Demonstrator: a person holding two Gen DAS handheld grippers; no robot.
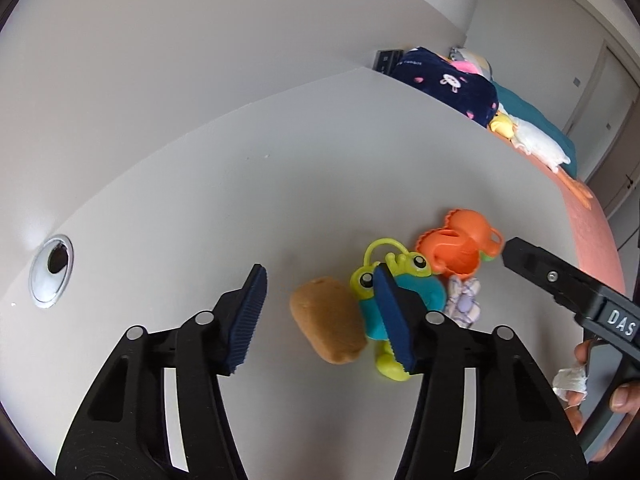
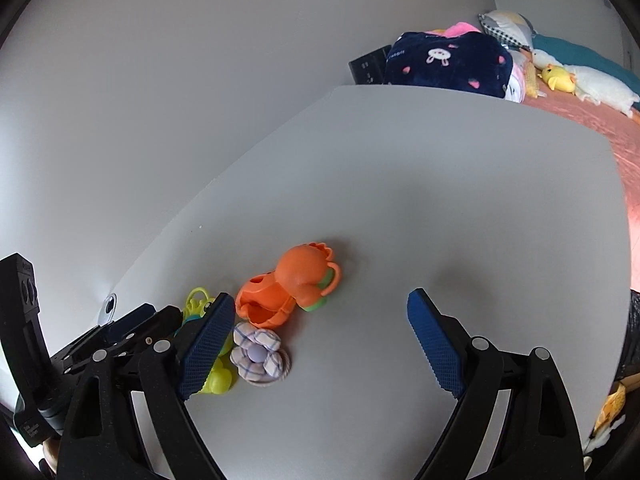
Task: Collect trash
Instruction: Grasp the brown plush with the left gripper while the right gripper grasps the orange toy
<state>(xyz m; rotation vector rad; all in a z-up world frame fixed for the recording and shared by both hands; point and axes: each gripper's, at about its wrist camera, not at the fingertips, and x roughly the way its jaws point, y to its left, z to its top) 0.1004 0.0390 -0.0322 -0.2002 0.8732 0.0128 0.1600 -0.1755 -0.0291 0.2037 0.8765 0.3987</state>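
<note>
On the grey table (image 1: 280, 184) lies a small pile: a brown sponge-like lump (image 1: 326, 320), a green and blue frog toy (image 1: 400, 284), an orange plastic toy (image 1: 456, 248) and a checked fabric flower (image 1: 464, 300). My left gripper (image 1: 320, 320) is open, low over the table, its jaws either side of the brown lump and the frog. My right gripper (image 2: 320, 344) is open; the orange toy (image 2: 296, 284) and the fabric flower (image 2: 258, 356) lie just ahead of its left finger. The frog (image 2: 216, 376) is partly hidden behind that finger.
A round cable hole (image 1: 52, 270) sits at the table's left. Beyond the table's far edge is a bed with a navy blanket (image 2: 448, 60), a plush duck (image 2: 560, 78) and pillows. A wall socket (image 2: 368, 66) is on the wall. The left gripper's body (image 2: 80, 352) crowds the right view.
</note>
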